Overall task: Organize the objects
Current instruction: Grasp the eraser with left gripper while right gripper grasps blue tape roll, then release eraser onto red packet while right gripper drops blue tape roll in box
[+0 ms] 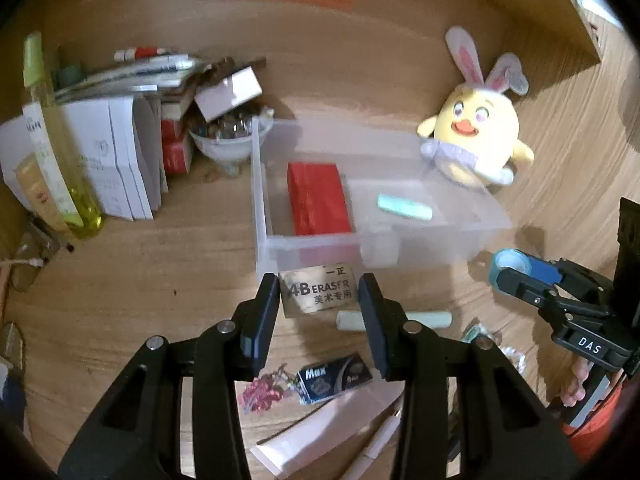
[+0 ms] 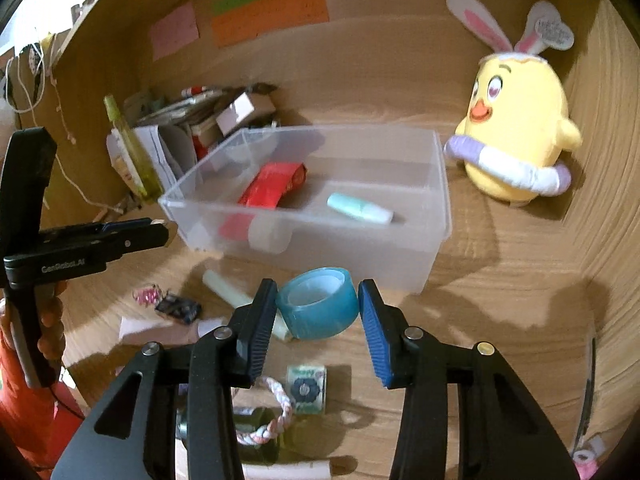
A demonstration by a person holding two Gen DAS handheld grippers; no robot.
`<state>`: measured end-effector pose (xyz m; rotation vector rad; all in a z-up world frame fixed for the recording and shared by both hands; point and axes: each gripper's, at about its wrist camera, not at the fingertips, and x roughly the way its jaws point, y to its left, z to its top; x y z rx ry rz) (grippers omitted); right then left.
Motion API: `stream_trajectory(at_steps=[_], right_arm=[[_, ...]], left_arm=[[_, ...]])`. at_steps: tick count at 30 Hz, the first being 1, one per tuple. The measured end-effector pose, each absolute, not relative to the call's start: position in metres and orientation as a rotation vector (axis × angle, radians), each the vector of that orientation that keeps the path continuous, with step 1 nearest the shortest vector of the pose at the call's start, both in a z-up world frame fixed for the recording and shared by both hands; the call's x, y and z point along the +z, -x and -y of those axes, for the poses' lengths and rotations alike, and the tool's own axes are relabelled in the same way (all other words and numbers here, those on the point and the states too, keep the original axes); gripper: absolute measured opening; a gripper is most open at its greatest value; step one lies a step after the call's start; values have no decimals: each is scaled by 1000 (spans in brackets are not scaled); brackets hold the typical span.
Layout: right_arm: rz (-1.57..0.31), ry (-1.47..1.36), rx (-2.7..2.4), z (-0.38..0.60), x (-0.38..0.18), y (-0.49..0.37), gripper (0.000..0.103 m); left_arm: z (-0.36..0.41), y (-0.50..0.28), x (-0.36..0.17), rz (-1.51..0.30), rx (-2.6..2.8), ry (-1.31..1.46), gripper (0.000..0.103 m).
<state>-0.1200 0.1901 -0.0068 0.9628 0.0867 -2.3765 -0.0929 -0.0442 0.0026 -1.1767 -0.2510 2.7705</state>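
My left gripper [image 1: 318,294] is clamped on an eraser [image 1: 317,292], its pads pressed on the two short sides, with the printed label facing up. It hangs just in front of the near wall of a clear plastic bin [image 1: 262,196]. My right gripper [image 2: 318,304] is clamped on a roll of blue tape [image 2: 318,304], one pad on each side of the ring, and it too sits just before the bin's near wall [image 2: 360,256].

Inside the bin lie a red packet [image 1: 318,200] toward the left and a mint-green tube [image 1: 404,208] to its right, the two apart from each other. A yellow plush chick with rabbit ears [image 1: 476,136] stands beside the bin's right end against the wooden back.

On the wooden desk [image 1: 140,280] below my left fingers [image 1: 264,312] lie a pale green stick [image 1: 424,318], a small dark card marked Max [image 1: 336,376], a pink trinket [image 1: 262,392] and a white tube [image 1: 320,436]. Under my right gripper lie a twisted rope loop [image 2: 276,412] and a small flowered sticker roll [image 2: 306,388]. A stack of books and boxes [image 1: 120,152] and a yellow-green bottle [image 1: 60,148] stand to the left of the bin
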Motion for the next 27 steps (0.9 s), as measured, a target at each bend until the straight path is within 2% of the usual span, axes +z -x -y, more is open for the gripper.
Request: stream_trajectory(at_steps=[13,27], right_arm=[[-61,-833,-2423,-185,29,134,39],[-84,-781,-2454,-175,47,169,39]], left_arm=[[39,103,35,241,2825,1036,41],[34,133,48,226,2849,1005,41]])
